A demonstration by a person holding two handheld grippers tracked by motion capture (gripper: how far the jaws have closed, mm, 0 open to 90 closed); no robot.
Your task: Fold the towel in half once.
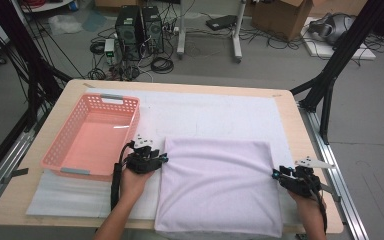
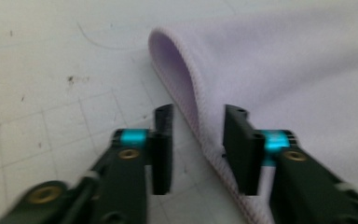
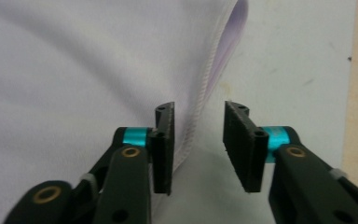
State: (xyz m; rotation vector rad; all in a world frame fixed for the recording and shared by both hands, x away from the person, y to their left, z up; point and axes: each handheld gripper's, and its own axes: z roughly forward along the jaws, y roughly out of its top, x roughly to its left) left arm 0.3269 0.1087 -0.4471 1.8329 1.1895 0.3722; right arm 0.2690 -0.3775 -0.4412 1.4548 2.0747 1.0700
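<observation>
Flanking the folded lilac cloth (image 1: 219, 185) on the surface (image 1: 290, 112), left tongs (image 1: 163, 159) and right tongs (image 1: 276, 174) stand released at its edges.

The left tongs (image 2: 198, 149) hang with their two black jaws standing apart over the hemmed side edge of a folded pale lilac cloth (image 2: 298, 79), the edge running between them unpinched, above a scuffed white mat (image 2: 51, 93) marked with a faint grid.
</observation>
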